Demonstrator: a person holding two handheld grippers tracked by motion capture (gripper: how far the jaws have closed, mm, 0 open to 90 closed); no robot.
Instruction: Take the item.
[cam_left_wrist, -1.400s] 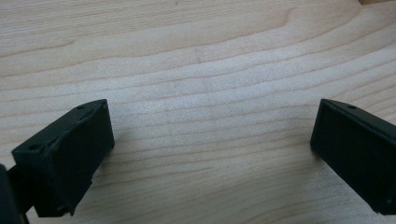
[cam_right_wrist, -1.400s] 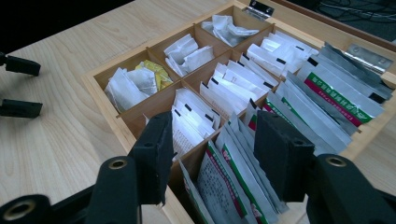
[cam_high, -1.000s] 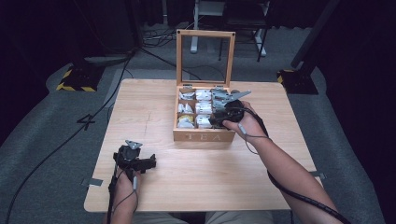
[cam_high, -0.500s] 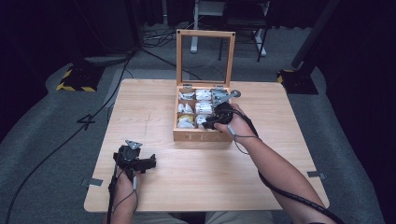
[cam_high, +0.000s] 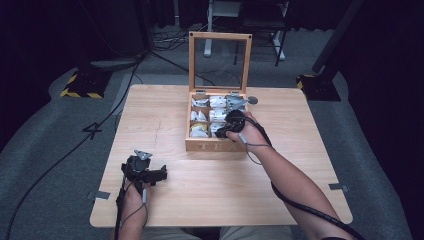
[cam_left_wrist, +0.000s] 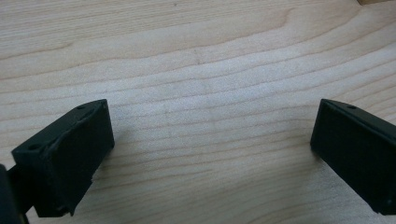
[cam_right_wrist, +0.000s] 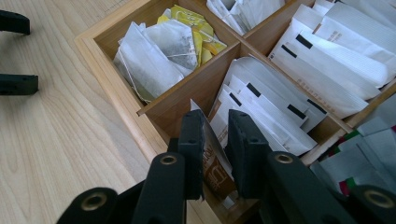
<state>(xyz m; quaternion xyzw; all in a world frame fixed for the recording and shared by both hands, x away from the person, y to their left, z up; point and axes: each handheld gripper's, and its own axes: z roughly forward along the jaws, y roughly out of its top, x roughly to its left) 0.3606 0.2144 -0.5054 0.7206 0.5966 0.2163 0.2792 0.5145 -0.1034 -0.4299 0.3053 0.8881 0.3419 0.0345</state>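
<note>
Your right gripper is down in the tea box, in the compartment at the box's front wall nearest you. A tea packet with a brown printed face stands upright between its two black jaws. The jaws have just been closing and stand close on either side of the packet; whether the pads already press it, you cannot tell from the right gripper view.

The packet sits at the front end of a stack of white packets, hard against the divider that separates this compartment from the one holding loose tea bags and yellow wrappers. One jaw runs just beside that divider, the other rests against the stack, so there is little room to either side inside the box. Above the box, the space is open; the glass lid stands upright at the box's far edge, behind your hand.

Your left gripper lies on the table, well apart from the box and toward the front edge. Its jaws stand wide apart with bare wood between them.
</note>
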